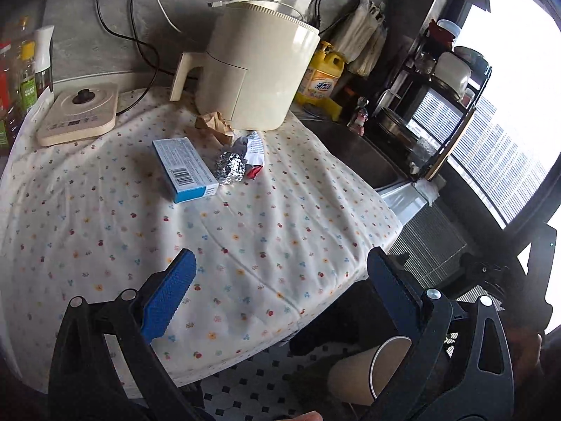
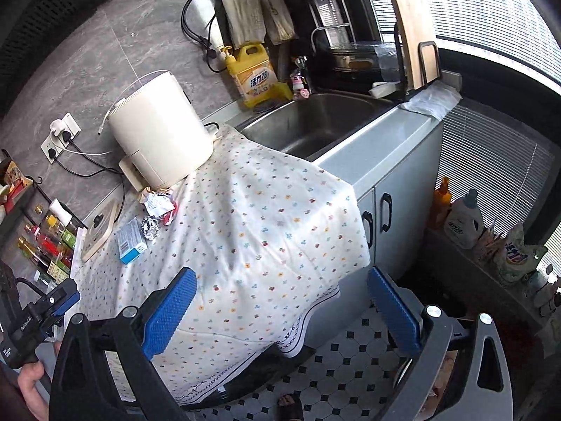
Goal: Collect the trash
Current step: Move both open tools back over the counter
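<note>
Both hand-held grippers are released and carry nothing. The left hand-held gripper [image 1: 280,294] has its blue pads spread wide over the near edge of the desk [image 1: 105,231], only floral cloth showing between them. The right hand-held gripper [image 2: 280,312] stands equally wide, over the cloth's hanging corner and the tiled floor [image 2: 336,361].

The trash sits together at the far side of the desk, just in front of the cream appliance [image 1: 259,70]:
- blue box [image 1: 184,168], lying flat, barcode up, at the left of the cluster
- crumpled foil ball [image 1: 230,168], touching or just beside the box's right edge
- torn wrapper [image 1: 254,154] with a red end, right of the foil
- crumpled brown paper [image 1: 214,122], against the appliance's base

Bunched this way, the pieces likely call for one-at-a-time picks; the foil and wrapper crowd each other, so a wide-open jaw suits the approach but risks catching two.

A paper cup [image 1: 364,375] shows low in the left wrist view, below the desk edge and partly behind the gripper's right finger. Whether it is a receptacle for the trash or trash itself I cannot tell.

Also present: a flat beige base [image 1: 77,112] at the far left, a yellow detergent bottle [image 2: 256,77] and a sink [image 2: 315,122] to the right.

Judgement: collection looks unfinished, with four pieces remaining on the cloth.
</note>
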`<state>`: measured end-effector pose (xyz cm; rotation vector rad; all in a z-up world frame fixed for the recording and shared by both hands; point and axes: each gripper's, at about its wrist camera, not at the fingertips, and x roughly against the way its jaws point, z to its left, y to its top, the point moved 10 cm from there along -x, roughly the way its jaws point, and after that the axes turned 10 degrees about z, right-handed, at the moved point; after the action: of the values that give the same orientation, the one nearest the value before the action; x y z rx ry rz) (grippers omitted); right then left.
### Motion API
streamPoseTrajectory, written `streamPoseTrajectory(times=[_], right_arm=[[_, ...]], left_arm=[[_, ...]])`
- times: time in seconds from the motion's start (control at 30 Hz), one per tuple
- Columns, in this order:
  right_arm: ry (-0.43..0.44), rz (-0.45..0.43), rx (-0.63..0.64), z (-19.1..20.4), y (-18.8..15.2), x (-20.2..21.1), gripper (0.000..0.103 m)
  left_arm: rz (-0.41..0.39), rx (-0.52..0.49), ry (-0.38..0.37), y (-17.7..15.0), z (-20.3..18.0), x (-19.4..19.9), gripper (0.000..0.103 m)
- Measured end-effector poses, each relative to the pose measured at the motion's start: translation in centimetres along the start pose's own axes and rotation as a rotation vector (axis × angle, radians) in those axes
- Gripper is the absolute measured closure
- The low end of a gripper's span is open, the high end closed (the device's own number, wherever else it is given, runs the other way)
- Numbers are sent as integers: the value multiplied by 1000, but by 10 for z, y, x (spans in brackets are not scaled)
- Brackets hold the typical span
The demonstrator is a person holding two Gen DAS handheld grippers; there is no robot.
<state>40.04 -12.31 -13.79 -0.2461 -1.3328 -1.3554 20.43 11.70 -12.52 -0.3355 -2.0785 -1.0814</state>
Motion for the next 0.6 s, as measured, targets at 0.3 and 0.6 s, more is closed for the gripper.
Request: streamPoseTrajectory(times=[0.3,0.6], right_arm=[[31,-13,54,89,25,-42,8],[48,-12,44,151,42,-74,13]], left_arm=[[-28,32,14,39,72,3,6],[10,17,-24,77,109,-22,6]])
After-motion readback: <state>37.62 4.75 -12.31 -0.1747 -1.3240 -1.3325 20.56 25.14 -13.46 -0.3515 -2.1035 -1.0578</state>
